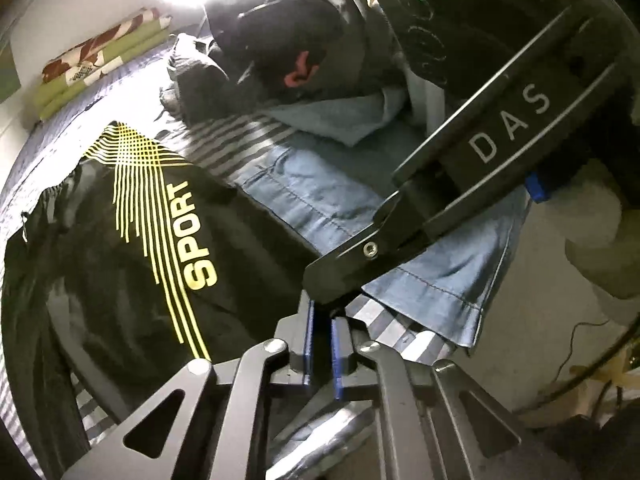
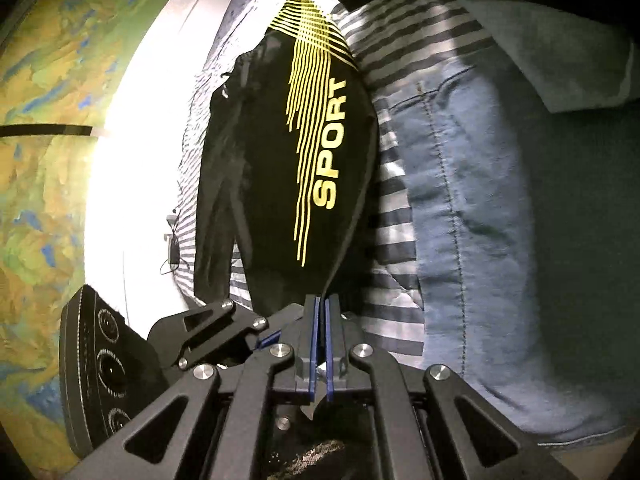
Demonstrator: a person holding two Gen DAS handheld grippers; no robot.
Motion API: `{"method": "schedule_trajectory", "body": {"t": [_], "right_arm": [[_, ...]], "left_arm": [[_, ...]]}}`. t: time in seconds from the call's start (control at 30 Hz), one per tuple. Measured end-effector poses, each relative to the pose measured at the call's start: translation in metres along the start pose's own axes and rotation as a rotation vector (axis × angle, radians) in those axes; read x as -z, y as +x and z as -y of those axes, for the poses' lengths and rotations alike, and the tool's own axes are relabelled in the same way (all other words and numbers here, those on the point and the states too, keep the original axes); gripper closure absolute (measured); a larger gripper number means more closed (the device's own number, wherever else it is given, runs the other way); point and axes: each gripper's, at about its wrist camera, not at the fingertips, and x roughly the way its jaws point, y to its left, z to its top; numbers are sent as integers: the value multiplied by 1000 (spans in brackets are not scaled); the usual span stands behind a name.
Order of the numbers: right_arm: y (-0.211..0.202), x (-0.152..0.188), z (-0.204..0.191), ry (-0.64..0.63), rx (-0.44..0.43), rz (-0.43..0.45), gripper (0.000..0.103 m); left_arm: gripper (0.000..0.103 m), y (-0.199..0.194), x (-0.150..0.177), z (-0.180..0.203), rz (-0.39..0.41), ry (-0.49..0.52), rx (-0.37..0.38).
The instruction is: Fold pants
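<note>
Both grippers, left gripper (image 1: 320,344) and right gripper (image 2: 321,340), clenching hem of black yellow-striped SPORT track pants (image 1: 132,248) at six o'clock on striped bed (image 1: 248,140); folding barely beginning.

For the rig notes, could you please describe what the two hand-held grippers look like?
Both are matte black linkage frames with silver round bolt heads and triangular cut-outs. The left hand-held gripper and the right hand-held gripper each carry two slim fingers faced with blue pads. The right one's body shows white letters "DAS" between pale lines.
</note>
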Motion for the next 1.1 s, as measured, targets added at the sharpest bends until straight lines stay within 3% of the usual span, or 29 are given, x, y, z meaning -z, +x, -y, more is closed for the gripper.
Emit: {"method": "schedule_trajectory", "body": {"t": [0.07, 0.2, 0.33, 0.43, 0.63, 0.77, 0.83, 0.87, 0.9, 1.1], "right_arm": [[-2, -3, -5, -14, -7, 3, 97], [-18, -31, -17, -37, 19, 88, 94], [-26, -82, -36, -68, 96, 203, 71], [-10, -132, -55, -118, 158, 221, 64], [38, -224, -80, -125, 293, 209, 64], [65, -254, -85, -128, 431, 202, 64], [80, -262, -82, -113, 478, 177, 68], [87, -265, -83, -109, 496, 170, 77], [92, -266, -85, -111, 508, 163, 100], [98, -267, -143, -186, 477, 227, 101]], "left_arm": [[98, -8, 1, -6, 1, -10, -6], [99, -32, 6, -21, 16, -31, -1], [99, -65, 13, -50, 43, -77, -5], [99, -82, 17, -72, 62, -121, -1], [99, -95, 31, -101, 65, -173, 33], [99, -101, 42, -117, 57, -194, 50], [99, -106, 47, -125, 60, -205, 53], [99, -109, 50, -131, 63, -209, 49], [99, -112, 52, -137, 65, -218, 46], [99, -146, 82, -194, 86, -318, 34]]}}
